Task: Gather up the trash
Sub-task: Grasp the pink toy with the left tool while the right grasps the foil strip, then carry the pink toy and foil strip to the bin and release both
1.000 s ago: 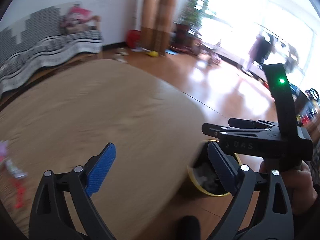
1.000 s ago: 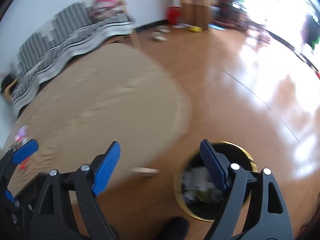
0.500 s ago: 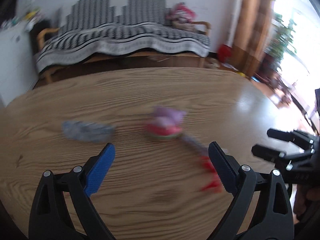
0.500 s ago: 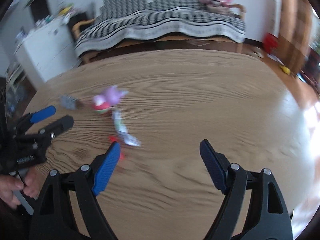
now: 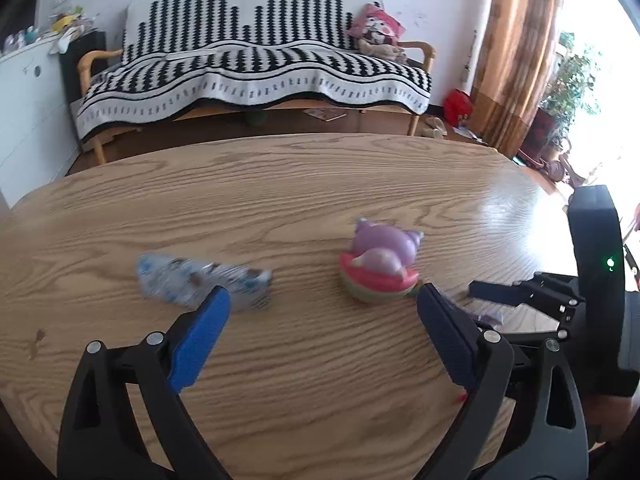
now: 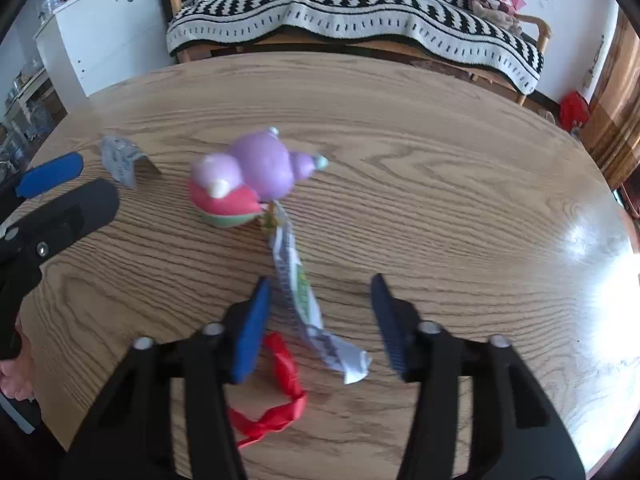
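A crumpled bluish-white wrapper [image 5: 204, 282] lies on the wooden table [image 5: 280, 184], just beyond my left gripper [image 5: 320, 336], which is open and empty; it also shows in the right wrist view [image 6: 120, 158]. A long white and green wrapper [image 6: 304, 296] lies between the fingers of my right gripper [image 6: 320, 320], which is open above it. A twisted red wrapper [image 6: 280, 384] lies under the right gripper's left finger. A purple and pink toy [image 5: 380, 266] stands mid-table, also in the right wrist view [image 6: 248, 184].
A sofa with a black and white blanket [image 5: 248, 68] stands behind the table. A white cabinet [image 6: 104, 36] is at the left. Curtains [image 5: 516, 52] and plants are at the right. The other gripper [image 5: 560, 296] shows at the right edge.
Both grippers have swung from the floor bin back over the table and moved closer to the trash. The right gripper now straddles the long white wrapper.
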The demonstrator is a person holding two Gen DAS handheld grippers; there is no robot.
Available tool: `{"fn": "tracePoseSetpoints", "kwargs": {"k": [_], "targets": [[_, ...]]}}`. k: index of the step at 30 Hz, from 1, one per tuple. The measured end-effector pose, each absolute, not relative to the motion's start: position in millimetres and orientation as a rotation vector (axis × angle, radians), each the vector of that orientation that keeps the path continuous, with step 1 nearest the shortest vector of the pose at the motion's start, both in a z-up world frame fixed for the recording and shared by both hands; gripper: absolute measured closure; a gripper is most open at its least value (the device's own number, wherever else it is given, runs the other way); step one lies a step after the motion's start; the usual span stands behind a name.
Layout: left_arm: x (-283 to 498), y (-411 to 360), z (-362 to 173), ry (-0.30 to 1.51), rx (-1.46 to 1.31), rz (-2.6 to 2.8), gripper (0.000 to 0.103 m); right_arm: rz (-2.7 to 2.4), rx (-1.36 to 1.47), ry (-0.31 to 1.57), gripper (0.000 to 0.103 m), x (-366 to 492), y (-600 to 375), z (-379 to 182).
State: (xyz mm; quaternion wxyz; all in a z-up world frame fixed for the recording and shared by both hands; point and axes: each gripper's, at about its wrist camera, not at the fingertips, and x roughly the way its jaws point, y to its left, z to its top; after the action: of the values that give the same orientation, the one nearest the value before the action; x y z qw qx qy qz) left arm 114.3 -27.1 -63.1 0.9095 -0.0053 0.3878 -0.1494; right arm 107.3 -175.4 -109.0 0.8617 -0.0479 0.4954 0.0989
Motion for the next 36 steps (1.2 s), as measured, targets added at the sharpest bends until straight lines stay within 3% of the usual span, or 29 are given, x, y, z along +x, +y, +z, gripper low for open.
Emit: {"fn": "tracePoseSetpoints", "kwargs": {"k": [1,3,17,20,22,29,36], "targets": [[118,-32,-66,0.807,-0.012,-0.320,0.011,0.213,-0.104,1.036,0.068,106,-178,-108],[123,-44,-70,0.813,0.000,-0.338,0.011,0.232,-0.085,1.042,0.088,101,-187,-107],[162,-93,-106,0.899,0.073,-0.275,0.012,0.175,0.050,0.959,0.088,38,-281,-64],[163,-100,-104,0.912,0.093,-0.261,0.039,0.154,0.063,0.958,0.088,22,-299,-64],[160,-104,-100,0.923,0.071,-0.264,0.045,0.137,0.075,0.954,0.088,10,-312,-63],[128,-152,-71,0.867,0.078,-0.304,0.048,0.045,0.140,0.921,0.088,-37,-379,-53],[56,-266,-43,0.796,0.122,-0.547,0.048,-0.172,0.265,0.878,0.088,-108,-491,-47]]}}
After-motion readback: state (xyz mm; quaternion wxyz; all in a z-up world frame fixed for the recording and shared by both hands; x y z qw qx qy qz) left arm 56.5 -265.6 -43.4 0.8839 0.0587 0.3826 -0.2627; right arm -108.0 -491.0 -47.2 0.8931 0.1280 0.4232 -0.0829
